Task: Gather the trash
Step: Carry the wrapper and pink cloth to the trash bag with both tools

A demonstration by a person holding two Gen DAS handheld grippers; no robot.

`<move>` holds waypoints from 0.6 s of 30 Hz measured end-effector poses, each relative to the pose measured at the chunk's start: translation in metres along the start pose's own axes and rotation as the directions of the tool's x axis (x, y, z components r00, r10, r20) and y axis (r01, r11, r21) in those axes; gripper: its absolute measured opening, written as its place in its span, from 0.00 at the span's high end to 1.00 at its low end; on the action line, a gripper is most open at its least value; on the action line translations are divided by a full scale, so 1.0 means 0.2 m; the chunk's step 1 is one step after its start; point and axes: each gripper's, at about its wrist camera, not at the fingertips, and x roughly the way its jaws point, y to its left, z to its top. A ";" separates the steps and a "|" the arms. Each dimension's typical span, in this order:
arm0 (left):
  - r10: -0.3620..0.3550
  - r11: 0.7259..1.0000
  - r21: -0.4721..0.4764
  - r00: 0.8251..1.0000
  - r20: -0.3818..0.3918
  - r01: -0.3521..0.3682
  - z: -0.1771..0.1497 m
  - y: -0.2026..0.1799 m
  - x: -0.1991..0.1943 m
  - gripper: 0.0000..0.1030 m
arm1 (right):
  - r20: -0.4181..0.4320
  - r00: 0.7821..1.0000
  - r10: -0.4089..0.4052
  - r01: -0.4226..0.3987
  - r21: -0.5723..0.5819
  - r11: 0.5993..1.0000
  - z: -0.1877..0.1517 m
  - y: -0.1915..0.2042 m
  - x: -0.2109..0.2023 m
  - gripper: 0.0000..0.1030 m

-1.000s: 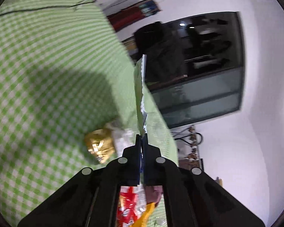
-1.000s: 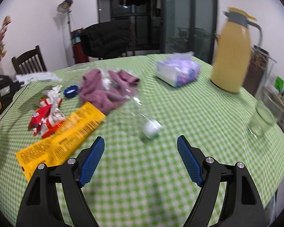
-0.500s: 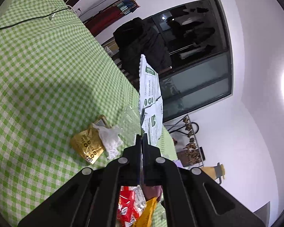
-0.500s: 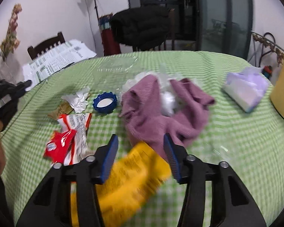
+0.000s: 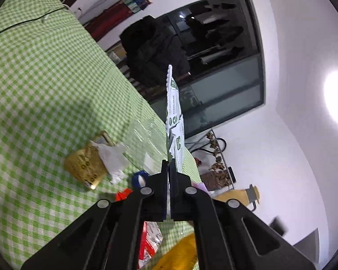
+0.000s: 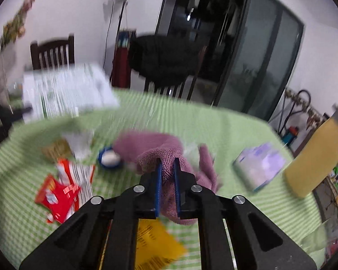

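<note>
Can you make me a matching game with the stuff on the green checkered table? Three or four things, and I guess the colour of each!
Things:
1. bottle cap
2. towel
3. snack wrapper
4. jug

Colours:
A. red and white
B. yellow
C. blue
D. purple

Right pairs: 1-C, 2-D, 3-A, 4-B.

The right gripper has its fingers nearly closed around a fold of the towel, though the picture is blurry.
</note>
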 end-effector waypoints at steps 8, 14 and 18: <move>-0.055 0.996 0.072 0.997 -0.052 0.059 -0.06 -0.12 0.03 1.00 | 0.170 0.985 -0.039 0.034 0.036 0.999 0.17 -0.27 -0.58 0.91; -0.091 0.989 0.104 0.990 -0.108 0.102 -0.16 -0.28 0.04 1.00 | 0.265 0.957 -0.116 0.111 0.034 0.993 0.11 -0.40 -1.03 0.91; -0.146 0.978 0.124 0.975 -0.165 0.167 -0.26 -0.48 0.00 1.00 | 0.311 0.937 -0.160 0.147 0.065 0.987 0.07 -0.51 -1.26 0.91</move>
